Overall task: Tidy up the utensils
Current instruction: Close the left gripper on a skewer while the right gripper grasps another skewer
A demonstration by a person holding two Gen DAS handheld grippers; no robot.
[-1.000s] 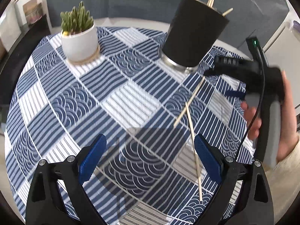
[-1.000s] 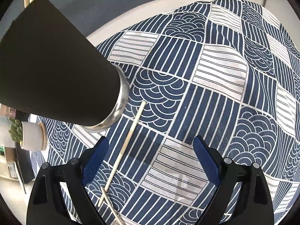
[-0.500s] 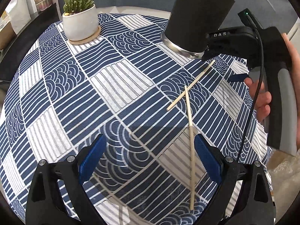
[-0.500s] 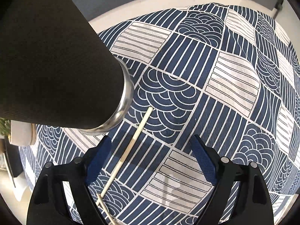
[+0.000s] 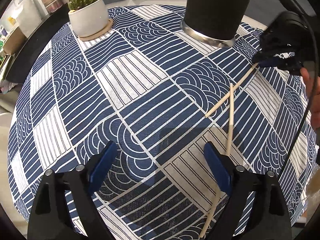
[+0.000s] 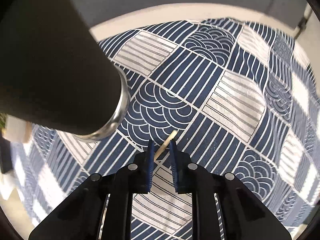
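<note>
Two wooden chopsticks lie crossed on the blue patterned tablecloth. One chopstick (image 5: 230, 94) runs diagonally toward the black utensil holder (image 5: 216, 10); the other chopstick (image 5: 230, 120) runs down past my left gripper's right finger. My left gripper (image 5: 160, 164) is open and empty above the cloth. My right gripper (image 6: 162, 148) has its jaws nearly closed around the far end of the diagonal chopstick (image 6: 167, 143), low on the cloth beside the holder (image 6: 56, 64). It also shows in the left wrist view (image 5: 278, 60).
A cactus in a white pot (image 5: 88, 20) stands on a coaster at the back left. The round table's edge (image 6: 160, 14) curves behind the holder. Boxes and clutter (image 5: 20, 26) sit beyond the table at far left.
My right gripper has dropped to the cloth and closed its jaws around the end of the diagonal chopstick. My left gripper has moved forward and lower over the table.
</note>
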